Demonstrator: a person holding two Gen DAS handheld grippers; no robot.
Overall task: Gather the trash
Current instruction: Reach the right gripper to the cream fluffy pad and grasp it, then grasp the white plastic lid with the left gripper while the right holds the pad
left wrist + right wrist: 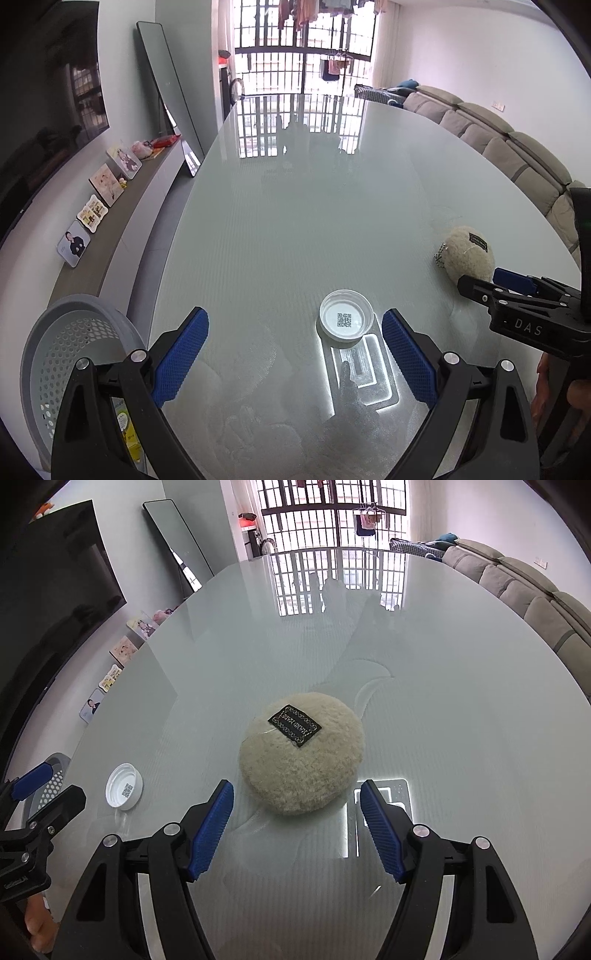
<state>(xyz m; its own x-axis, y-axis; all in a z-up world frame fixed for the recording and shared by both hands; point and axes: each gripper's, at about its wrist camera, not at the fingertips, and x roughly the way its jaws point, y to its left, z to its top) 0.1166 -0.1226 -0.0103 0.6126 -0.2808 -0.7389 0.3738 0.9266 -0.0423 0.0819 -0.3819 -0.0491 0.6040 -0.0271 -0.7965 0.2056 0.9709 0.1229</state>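
Both jaws are spread wide, and nothing is held in either one. Between the blue pads of the left gripper (295, 328), closer to its right pad, a white bottle cap (346, 320) is seen lying open side up on the glass table (295, 221), with a small square code printed inside. It is not touched by the pads. Just ahead of the right gripper (297, 794), a fluffy cream pouch (301, 753) with a black label is seen resting on the table, not pinched. Beside the left gripper's left finger, a grey basket (55, 354) full of holes is seen off the table edge.
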